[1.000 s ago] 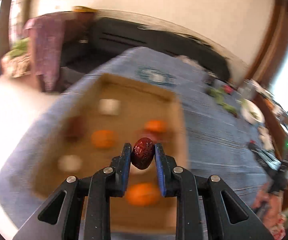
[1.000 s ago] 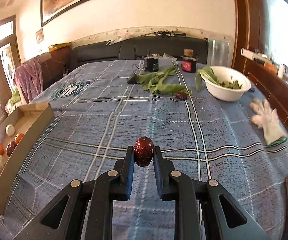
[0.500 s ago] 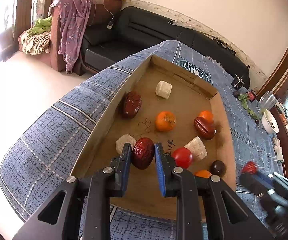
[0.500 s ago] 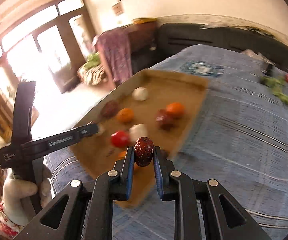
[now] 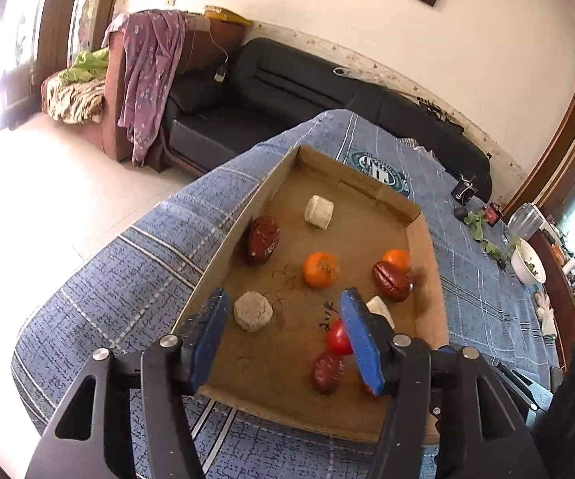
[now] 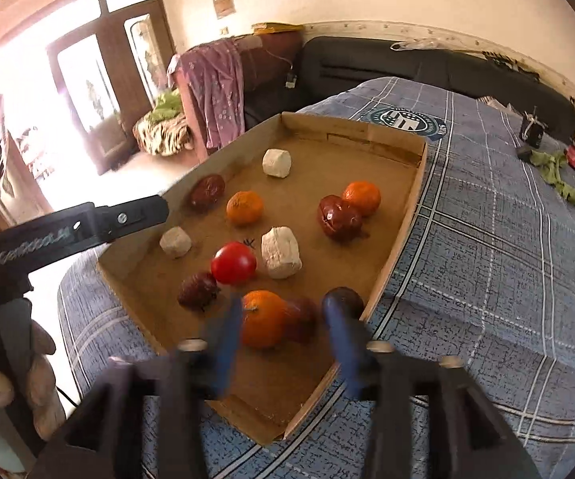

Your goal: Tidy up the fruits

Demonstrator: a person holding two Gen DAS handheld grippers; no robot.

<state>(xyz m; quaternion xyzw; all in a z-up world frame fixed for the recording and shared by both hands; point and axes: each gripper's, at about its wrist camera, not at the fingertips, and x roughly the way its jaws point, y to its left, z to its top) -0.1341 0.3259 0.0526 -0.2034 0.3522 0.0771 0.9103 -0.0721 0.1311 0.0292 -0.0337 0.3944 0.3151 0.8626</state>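
Where sofa (image 5: 287,92) flanks blue-checked tablecloth (image 6: 487,239)

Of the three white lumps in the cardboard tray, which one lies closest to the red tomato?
The largest white lump, beside the red tomato in the cardboard tray. The small lump sits apart near the left wall; the third lies at the far end.

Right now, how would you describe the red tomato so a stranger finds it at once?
Look in the shallow cardboard tray on the blue checked cloth. Near its middle the red tomato lies beside a white chunk. It alone is smooth, glossy and bright red.
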